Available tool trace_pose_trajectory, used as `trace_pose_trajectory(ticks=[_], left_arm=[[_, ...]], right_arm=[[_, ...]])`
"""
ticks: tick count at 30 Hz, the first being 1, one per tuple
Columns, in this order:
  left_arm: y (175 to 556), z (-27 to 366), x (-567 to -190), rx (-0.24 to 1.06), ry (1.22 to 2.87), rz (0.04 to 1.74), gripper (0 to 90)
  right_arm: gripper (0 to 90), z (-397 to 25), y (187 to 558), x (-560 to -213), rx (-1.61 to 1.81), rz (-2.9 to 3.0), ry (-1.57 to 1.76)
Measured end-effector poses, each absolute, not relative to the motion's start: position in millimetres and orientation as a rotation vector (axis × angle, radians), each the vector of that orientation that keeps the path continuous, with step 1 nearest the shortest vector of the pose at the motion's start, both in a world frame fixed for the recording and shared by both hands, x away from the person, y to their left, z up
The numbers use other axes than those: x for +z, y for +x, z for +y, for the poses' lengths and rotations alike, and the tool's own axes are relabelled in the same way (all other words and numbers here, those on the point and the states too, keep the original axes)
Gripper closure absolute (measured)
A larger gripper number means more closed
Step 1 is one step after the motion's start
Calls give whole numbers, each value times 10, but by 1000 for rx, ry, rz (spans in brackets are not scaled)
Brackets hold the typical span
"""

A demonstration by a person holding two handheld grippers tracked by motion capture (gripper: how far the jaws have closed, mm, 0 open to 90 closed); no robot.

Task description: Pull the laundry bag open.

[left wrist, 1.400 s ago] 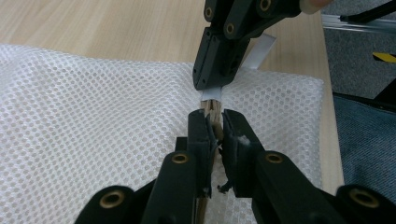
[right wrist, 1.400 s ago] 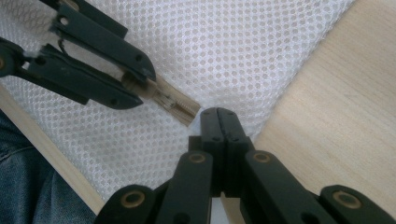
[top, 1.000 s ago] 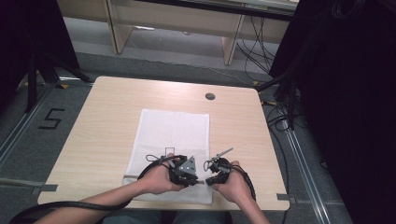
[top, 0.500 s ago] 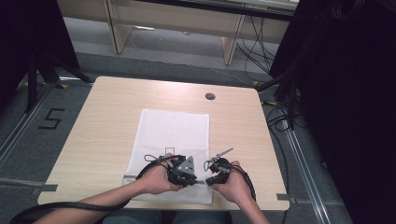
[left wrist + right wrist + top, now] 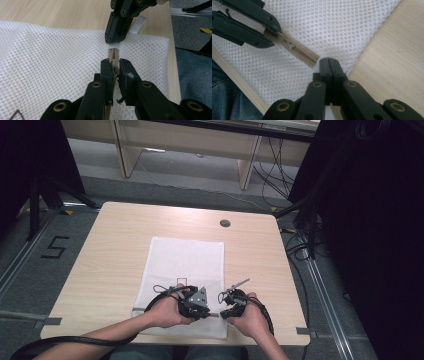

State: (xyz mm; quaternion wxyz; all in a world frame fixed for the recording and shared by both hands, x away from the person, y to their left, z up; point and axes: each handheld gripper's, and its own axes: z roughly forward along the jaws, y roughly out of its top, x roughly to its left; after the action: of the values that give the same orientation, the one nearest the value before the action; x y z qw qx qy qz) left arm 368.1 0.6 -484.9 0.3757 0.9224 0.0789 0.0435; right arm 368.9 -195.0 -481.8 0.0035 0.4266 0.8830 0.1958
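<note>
Crosswise — zipper between grippers

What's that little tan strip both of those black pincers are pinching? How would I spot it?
Start at the wooden table, then find the white mesh bag lying in its middle. Along the bag's near edge, between the person's two hands, runs a beige zipper strip; the left gripper is clamped on it. It is the one smooth tan band against the holed white netting.

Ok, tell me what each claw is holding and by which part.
Both hold the white mesh bag by its beige zipper tape: left claw shut on the tape, right claw shut at the tape's end, on the grey tab.
</note>
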Motion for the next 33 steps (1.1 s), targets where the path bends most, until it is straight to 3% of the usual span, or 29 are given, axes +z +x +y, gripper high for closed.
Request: trace_pose_trajectory(ticks=[33], left_arm=[[3663, 86, -4850, 98, 2340, 232, 817]], right_arm=[[900, -1946, 3687, -4820, 621, 2769, 1317]])
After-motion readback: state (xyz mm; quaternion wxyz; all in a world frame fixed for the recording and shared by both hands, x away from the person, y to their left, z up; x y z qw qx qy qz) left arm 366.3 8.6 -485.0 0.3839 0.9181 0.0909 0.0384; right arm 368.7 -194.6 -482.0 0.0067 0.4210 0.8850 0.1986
